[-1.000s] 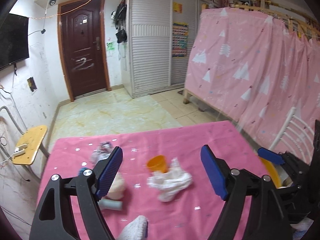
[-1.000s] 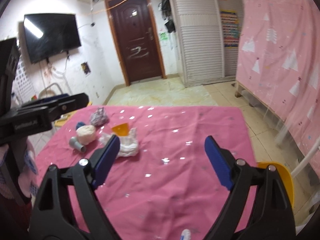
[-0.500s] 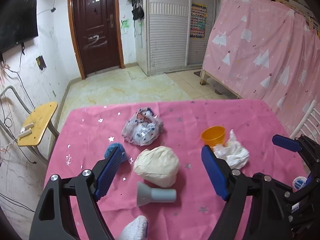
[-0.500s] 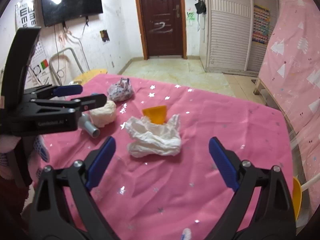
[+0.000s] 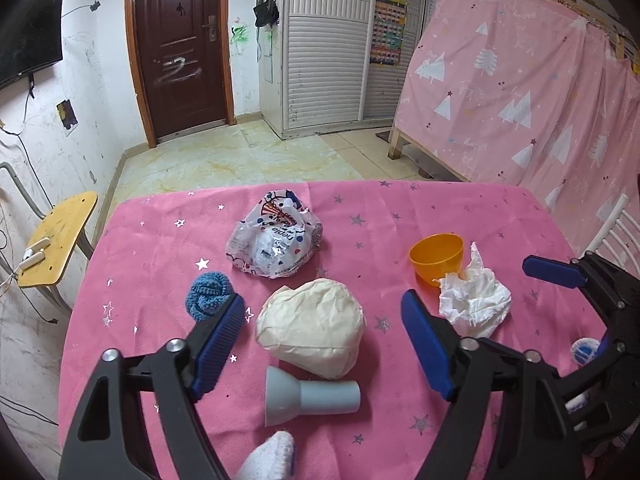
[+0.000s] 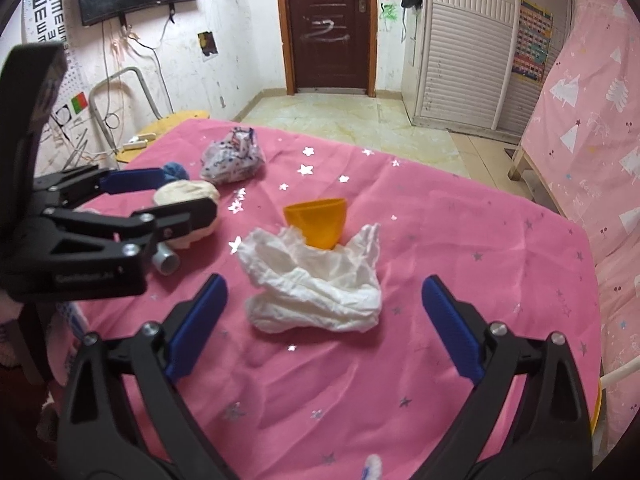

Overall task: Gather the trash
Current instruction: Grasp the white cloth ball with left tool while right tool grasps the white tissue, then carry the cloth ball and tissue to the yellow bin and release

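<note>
On the pink tablecloth (image 5: 160,248) lie a cream crumpled paper ball (image 5: 312,332), a printed plastic wrapper (image 5: 276,240), a white crumpled tissue (image 6: 316,288), a blue knitted ball (image 5: 208,294), a grey tube piece (image 5: 308,396) and an orange cup (image 5: 436,256). My left gripper (image 5: 322,348) is open and empty, its jaws either side of the cream ball, just above the table. My right gripper (image 6: 322,324) is open and empty, straddling the white tissue. The tissue also shows in the left wrist view (image 5: 474,300), beside the right gripper's finger (image 5: 554,272).
A yellow stool (image 5: 56,240) stands left of the table. A white chair back (image 5: 616,232) and a pink curtain (image 5: 520,92) are to the right. A tiled floor (image 5: 240,156) runs to a dark door (image 5: 180,48).
Both grippers have come down and forward over the table. The left now frames the cream ball; the right has closed in on the white tissue. Both stayed open.
</note>
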A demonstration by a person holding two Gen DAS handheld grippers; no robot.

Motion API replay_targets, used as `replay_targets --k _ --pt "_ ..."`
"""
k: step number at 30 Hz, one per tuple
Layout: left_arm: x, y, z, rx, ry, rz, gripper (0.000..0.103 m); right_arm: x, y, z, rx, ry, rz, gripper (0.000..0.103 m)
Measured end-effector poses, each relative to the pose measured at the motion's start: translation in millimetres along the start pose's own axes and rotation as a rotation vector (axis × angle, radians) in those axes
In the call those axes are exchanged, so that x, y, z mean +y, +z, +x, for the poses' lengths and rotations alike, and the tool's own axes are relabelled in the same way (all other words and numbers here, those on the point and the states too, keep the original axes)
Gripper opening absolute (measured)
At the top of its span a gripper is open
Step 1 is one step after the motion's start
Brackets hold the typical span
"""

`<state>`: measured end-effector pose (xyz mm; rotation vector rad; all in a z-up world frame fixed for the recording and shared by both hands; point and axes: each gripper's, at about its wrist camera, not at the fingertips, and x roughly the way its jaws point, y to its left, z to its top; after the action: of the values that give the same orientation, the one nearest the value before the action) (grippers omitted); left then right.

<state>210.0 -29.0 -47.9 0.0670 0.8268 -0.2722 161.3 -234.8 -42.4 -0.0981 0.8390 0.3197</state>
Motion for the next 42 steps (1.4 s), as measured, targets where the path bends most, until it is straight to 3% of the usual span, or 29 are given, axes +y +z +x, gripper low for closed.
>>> replay_targets --k 3,7,12,14,15,25,35,42 --pt "-1.8 -0.2 3.9 0.008 0.011 0.011 0.048 -1.3 1.1 5.9 0.014 -0.005 -0.004 0.094" --pt "-9.1 -4.1 3.3 -0.009 0.040 0.054 0.046 -0.2 2.6 11.0 0.027 -0.007 -0.012 0.094" --pt "-1.7 -4.5 -2.5 -0.017 0.004 0.004 0.046 0.2 4.4 15.6 0.039 -0.009 -0.004 0.094" --pt "-0.5 -3.1 -9.5 -0.033 0.005 -0.001 0.045 -1.4 4.7 18.0 0.049 0.000 0.002 0.080" --pt "0.7 -2.6 -12.9 -0.039 0.001 -0.003 0.046 -2.7 5.5 19.4 0.053 0.003 0.009 0.068" --pt "-9.0 4.9 -48.0 -0.105 0.000 0.005 0.046 -13.3 2.5 -6.1 -0.033 0.040 0.056 0.035" --pt "-39.7 13.7 -83.3 -0.183 0.003 0.022 0.046 -35.1 -8.3 -55.6 -0.166 0.055 0.119 0.031" --pt "-79.0 18.3 -104.0 -0.226 -0.012 0.073 0.046 -75.8 -28.4 -94.8 -0.263 0.050 0.211 0.031"
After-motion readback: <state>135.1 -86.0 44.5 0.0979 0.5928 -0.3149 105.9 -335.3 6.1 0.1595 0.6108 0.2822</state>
